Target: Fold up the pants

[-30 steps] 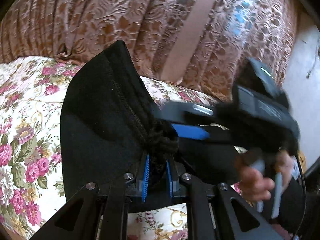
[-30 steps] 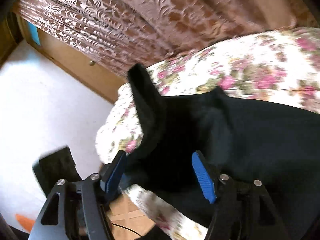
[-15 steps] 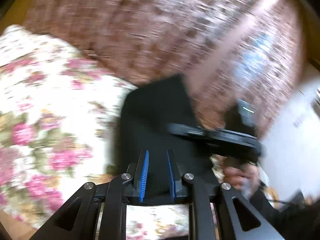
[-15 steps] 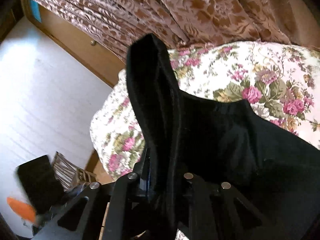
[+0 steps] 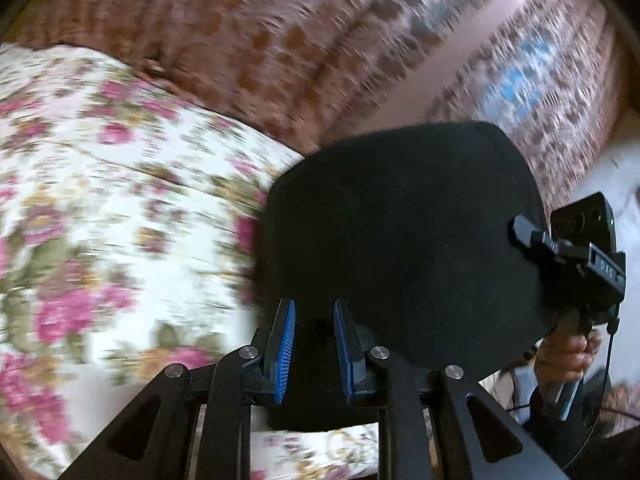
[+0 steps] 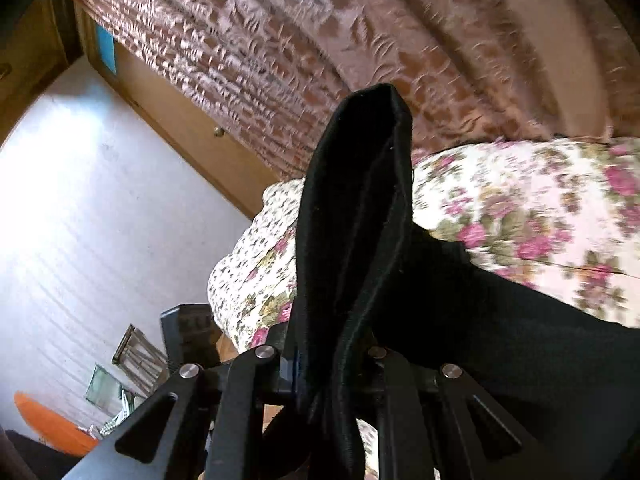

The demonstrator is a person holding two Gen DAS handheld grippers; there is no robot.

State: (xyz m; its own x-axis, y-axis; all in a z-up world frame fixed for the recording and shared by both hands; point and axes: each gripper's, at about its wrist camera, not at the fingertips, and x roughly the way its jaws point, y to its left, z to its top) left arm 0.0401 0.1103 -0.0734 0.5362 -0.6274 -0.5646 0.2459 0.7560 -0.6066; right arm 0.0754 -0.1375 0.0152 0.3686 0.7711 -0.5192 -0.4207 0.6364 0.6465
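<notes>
The black pants [image 5: 400, 240] hang stretched above a bed with a floral cover [image 5: 100, 220]. My left gripper [image 5: 314, 344] is shut on one end of the pants' edge, its blue pads pressing the black cloth. My right gripper [image 6: 332, 356] is shut on the other end; a thick folded band of the pants [image 6: 356, 220] stands up between its fingers and hides the pads. The right gripper also shows in the left wrist view [image 5: 576, 264] at the right edge of the cloth, with the hand holding it below.
A brown patterned curtain [image 6: 320, 40] hangs behind the bed. White floor [image 6: 100, 200] lies left of the bed, with a wooden door frame [image 6: 180, 128], a dark box and small clutter [image 6: 132, 360] on it.
My right gripper closed on the pants' band. Both grippers lifted and pulled apart, so the bunched cloth now spreads flat between them. The left view swung fast and is blurred.
</notes>
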